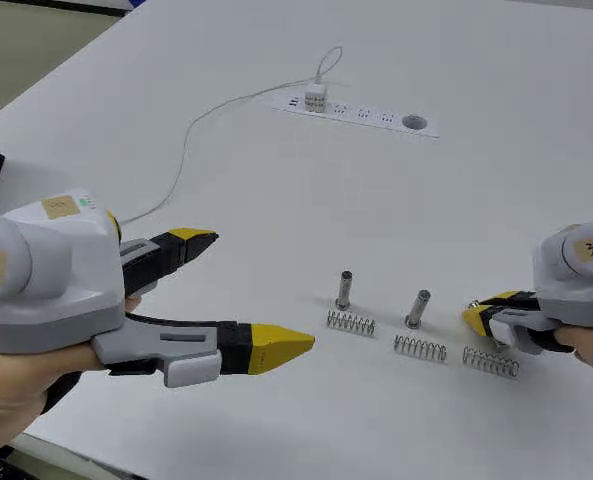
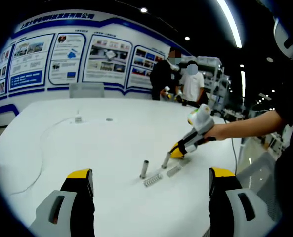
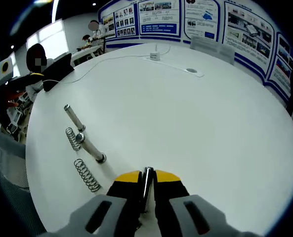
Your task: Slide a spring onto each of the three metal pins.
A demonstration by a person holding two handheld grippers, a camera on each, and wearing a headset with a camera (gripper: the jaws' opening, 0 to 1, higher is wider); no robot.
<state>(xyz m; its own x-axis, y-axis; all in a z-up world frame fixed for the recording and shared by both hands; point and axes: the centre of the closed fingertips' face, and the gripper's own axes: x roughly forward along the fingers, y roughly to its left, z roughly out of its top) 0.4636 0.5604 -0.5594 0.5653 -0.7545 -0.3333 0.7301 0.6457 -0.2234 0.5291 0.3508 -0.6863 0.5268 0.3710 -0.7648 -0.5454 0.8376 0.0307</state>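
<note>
Right gripper clamping a pin; left gripper gaping empty.
Near left, the yellow-tipped jaws are standing wide apart over the smooth white table; near right, closed jaws are pinching the slim steel pin. Three coiled wire springs are lying in a row, two upright cylindrical pins just behind them, a power strip far back.

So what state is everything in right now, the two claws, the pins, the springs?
Left gripper: open, empty.
Right gripper: shut on third pin.
Left pin: upright, bare.
Middle pin: upright, bare.
Three springs: lying flat on table, on no pin.
Charger: plugged into power strip.
</note>
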